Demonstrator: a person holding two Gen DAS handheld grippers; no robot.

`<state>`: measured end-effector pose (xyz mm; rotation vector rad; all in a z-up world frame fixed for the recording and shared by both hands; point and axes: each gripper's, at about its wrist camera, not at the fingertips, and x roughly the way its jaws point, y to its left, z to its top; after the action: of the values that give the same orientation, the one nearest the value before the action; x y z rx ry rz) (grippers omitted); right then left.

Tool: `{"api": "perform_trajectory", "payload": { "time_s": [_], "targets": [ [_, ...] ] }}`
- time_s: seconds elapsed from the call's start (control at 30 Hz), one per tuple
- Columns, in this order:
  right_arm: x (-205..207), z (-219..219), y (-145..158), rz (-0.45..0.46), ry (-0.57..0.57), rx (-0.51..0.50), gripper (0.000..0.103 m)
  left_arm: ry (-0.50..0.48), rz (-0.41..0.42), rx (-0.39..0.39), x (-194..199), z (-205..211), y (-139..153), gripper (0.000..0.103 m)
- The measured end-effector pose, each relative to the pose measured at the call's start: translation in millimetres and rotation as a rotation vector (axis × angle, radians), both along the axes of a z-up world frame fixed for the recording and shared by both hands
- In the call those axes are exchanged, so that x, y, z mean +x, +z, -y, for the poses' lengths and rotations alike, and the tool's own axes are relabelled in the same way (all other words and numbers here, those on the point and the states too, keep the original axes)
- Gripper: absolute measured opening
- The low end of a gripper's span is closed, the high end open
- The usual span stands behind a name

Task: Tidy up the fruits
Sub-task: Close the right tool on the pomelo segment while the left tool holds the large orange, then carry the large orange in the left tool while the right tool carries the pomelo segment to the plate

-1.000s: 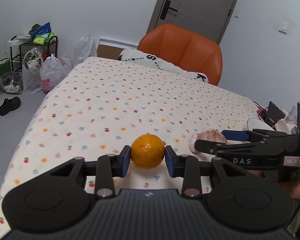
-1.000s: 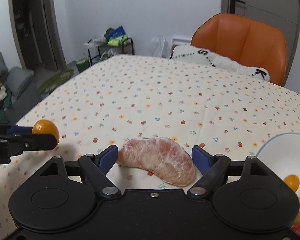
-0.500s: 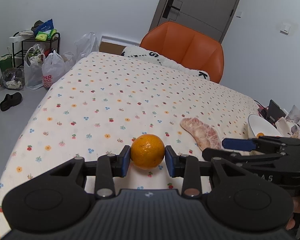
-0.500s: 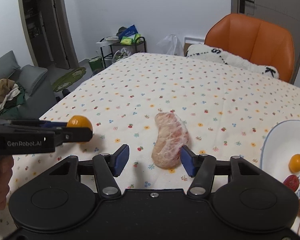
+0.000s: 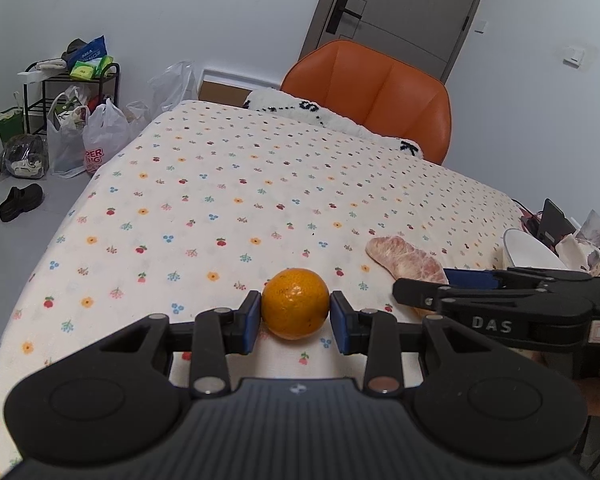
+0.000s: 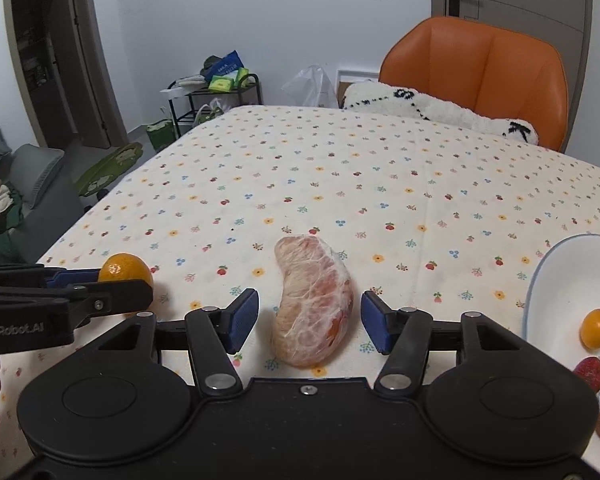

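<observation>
Between the blue pads of the left hand-held gripper (image 5: 295,322) sits an orange (image 5: 295,303), pinched on both sides and held just above the flowered cloth of the surface (image 5: 228,208). To the right of that hand-held gripper, the right hand-held gripper (image 6: 309,322) reaches in, its jaws spread wide on either side of a peeled pomelo segment (image 6: 311,306) that lies on the cloth; neither pad touches the segment. From the right wrist view, the segment lies lengthwise between the fingers, its far end pointing away over the cloth. Further right of this hand-held gripper, at the edge of the surface, stands a white bowl (image 6: 568,276) with a small orange fruit (image 6: 597,328) inside, and red fruits (image 6: 590,369) lie close by its near rim. Beyond both hand-held grippers, across the surface, an orange chair (image 5: 372,92) stands with a fluffy white cushion (image 5: 300,110) on it. Far off to the left of the left hand-held gripper, a black rack (image 5: 38,92) and plastic bags (image 5: 102,146) stand on the floor.
</observation>
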<state>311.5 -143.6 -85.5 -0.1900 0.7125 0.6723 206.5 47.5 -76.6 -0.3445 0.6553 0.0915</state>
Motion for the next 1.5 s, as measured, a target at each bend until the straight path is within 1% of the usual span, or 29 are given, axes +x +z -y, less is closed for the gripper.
{"api": "perform_trajectory", "payload": {
  "time_s": [0.03, 0.1, 0.13, 0.17, 0.27, 0.43, 0.83, 1.17, 1.5],
  "targets": [
    [0, -1, -1, 0.006, -0.003, -0.001, 0.056, 0.0, 0.0, 0.0, 0, 0, 0, 0.035],
    [-1, -4, -2, 0.024, -0.007, -0.017, 0.051, -0.001, 0.0, 0.0, -1, 1, 0, 0.035],
    [-2, -5, -2, 0.032, -0.009, -0.028, 0.043, -0.002, 0.0, 0.001, -1, 1, 0, 0.035],
    [-2, -6, -2, 0.037, -0.013, -0.038, 0.04, -0.002, 0.0, 0.001, -2, 1, 1, 0.035],
    [-2, -4, 0, 0.024, 0.004, -0.038, 0.037, -0.003, 0.005, 0.004, -4, 2, 4, 0.035],
    [-10, 5, 5, 0.019, -0.001, -0.012, 0.037, -0.01, 0.023, 0.011, -9, 5, 13, 0.035],
    [-35, 46, 36, 0.068, -0.065, 0.068, 0.037, -0.069, 0.067, 0.026, -16, 34, 31, 0.035],
    [-46, 96, 51, 0.102, -0.168, 0.111, 0.037, -0.153, 0.087, 0.034, -9, 73, 40, 0.035],
    [-48, 143, 51, 0.117, -0.277, 0.138, 0.037, -0.236, 0.098, 0.039, 4, 114, 43, 0.035]
  ]
}}
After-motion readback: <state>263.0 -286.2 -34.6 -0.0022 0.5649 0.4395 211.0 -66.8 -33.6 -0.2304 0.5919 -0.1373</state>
